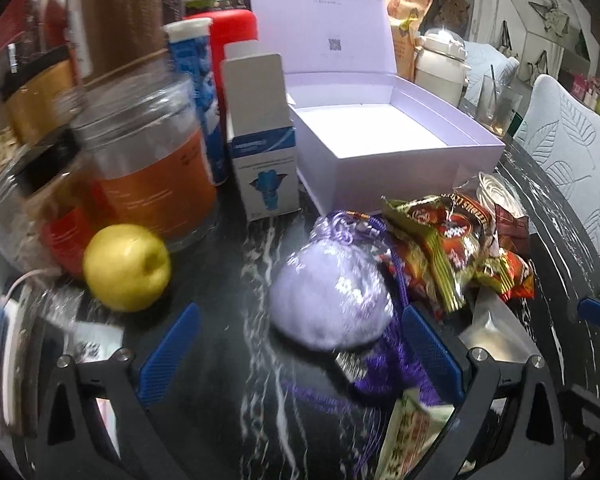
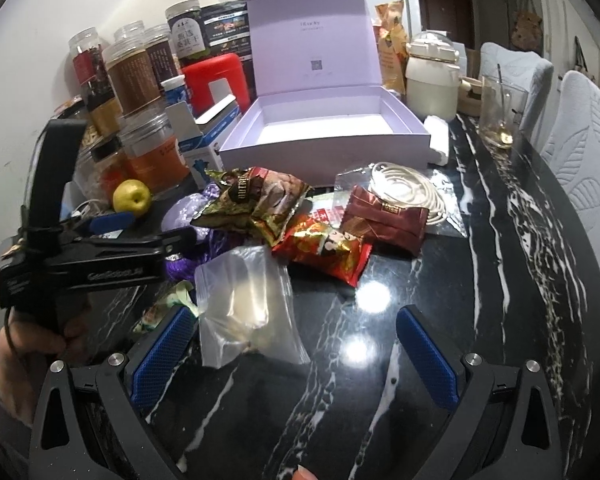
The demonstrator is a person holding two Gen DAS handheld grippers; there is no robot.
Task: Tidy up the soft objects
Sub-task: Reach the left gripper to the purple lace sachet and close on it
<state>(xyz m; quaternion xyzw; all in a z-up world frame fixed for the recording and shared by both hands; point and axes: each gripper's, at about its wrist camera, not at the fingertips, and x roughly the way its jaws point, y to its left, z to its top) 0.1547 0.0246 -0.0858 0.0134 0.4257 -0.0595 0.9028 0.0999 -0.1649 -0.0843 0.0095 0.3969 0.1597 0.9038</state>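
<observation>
So the open lavender cardboard gift box (image 2: pixel 324 136) sits at the back of the black marble table (image 2: pixel 480 240), lid up, nothing in it as far as I can see. Just in front of the box there's a heap of soft stuff: a fluffy lilac drawstring pouch with purple tassels (image 1: pixel 330 300), a gold-and-red crinkly snack packet (image 2: pixel 260 200), a red foil snack packet (image 2: pixel 324 252), a dark maroon sachet (image 2: pixel 384 220) and a clear zip bag (image 2: pixel 248 304) nearest the front edge.

The left gripper (image 1: pixel 296 356) has its jaws spread wide, holding nothing, lined up low on the lilac pouch, which sits between the fingers. The right gripper (image 2: pixel 296 356) is wide open too, empty, hovering over bare table with the clear zip bag touching or just beside its left finger.

What I'd worry about: the tassel cords trail under the snack packets, so lifting the pouch could drag the pile along. To the left of the box there's a yellow-green apple (image 1: pixel 126 268) and a glass jar with an orange label (image 1: pixel 152 160) close by; a wide swing could knock them. The left view is also blurry, so the aim looks rough.
</observation>
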